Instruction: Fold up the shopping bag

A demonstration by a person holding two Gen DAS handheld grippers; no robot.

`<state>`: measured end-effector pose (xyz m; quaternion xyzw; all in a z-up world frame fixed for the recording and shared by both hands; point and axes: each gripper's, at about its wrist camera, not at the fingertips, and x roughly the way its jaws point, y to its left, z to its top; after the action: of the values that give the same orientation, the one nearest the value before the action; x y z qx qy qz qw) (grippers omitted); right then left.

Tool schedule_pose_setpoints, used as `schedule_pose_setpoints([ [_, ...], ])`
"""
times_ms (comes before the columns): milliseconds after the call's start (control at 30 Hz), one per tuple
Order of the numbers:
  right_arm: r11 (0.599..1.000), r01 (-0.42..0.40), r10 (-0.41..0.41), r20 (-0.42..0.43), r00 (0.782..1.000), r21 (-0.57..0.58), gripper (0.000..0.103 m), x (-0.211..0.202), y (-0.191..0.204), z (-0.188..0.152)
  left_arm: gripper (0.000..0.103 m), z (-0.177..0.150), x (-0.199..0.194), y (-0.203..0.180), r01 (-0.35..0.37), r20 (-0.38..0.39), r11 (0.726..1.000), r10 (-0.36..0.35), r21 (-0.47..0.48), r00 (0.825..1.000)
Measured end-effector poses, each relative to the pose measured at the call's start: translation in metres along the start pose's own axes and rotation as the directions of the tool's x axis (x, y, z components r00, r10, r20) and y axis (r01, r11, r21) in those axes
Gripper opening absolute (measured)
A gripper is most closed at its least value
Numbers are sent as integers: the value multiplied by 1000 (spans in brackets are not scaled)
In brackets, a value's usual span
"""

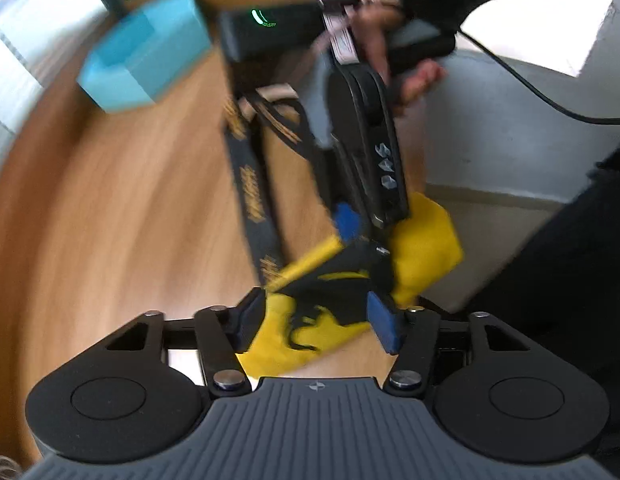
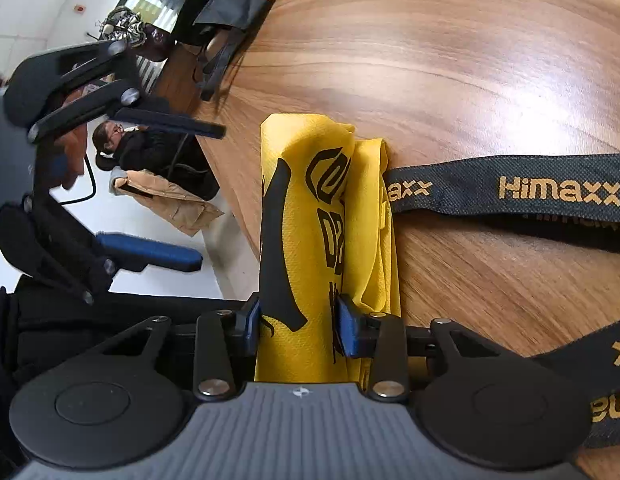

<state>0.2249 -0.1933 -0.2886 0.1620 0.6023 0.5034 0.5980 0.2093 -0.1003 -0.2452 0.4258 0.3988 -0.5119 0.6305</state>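
Looking from the left wrist, what do you get that the right wrist misses?

Blur, mostly, but a teal box (image 1: 146, 52) on the tabletop (image 1: 110, 200), and a hand (image 1: 389, 40) gripping the right tool (image 1: 373, 236) from above.

And the right wrist?

Sharp detail. The yellow bag (image 2: 310, 220) lies folded into a narrow bundle at the tabletop's edge, and its black straps (image 2: 509, 188) trail off across the wood.

How's the right tool set?

Partly closed, with both blue pads (image 2: 349, 332) pinching the bundle's near end.

The left tool (image 1: 315, 316)?

Its own camera shows yellow fabric between its pads, too smeared to judge contact. From the right wrist its fingers (image 2: 150, 252) stand spread beyond the tabletop's edge with only floor between them, the upper tip just beside the bag's far end.
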Motion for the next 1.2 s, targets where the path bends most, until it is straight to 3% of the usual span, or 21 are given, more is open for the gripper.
schedule_pose_setpoints([
  [67,1000,-14,14,-4,1000,15,43,-2,-5,-1,19,4,10,8,-17,-12,1000,17,-13,1000],
  [100,1000,-11,11,-5,1000,7,43,-1,-6,0,11,4,10,16,-3,2,999,3,-54,1000],
  [167,1000,-18,18,-10,1000,13,43,-1,-9,0,5,4,6,29,15,31,994,-12,-106,999],
  [433,1000,-21,21,-16,1000,-9,43,-6,-7,-5,4,10,5,27,42,-10,999,-42,-17,999],
  [533,1000,-19,19,-22,1000,-13,42,-5,-7,-4,4,11,19,17,9,-60,998,-6,54,998],
  [833,1000,10,-10,-15,1000,9,40,3,0,2,1,19,42,20,22,-105,1000,-20,16,994],
  [1067,992,97,-99,15,995,78,48,2,15,4,0,25,61,28,39,-148,998,-45,-45,988],
  [1133,984,172,-174,45,984,45,52,-4,28,-1,0,25,63,28,28,-135,999,-34,-43,990],
  [1200,951,310,-306,138,942,-4,52,-19,50,-16,0,27,65,27,22,-136,999,-29,-49,990],
])
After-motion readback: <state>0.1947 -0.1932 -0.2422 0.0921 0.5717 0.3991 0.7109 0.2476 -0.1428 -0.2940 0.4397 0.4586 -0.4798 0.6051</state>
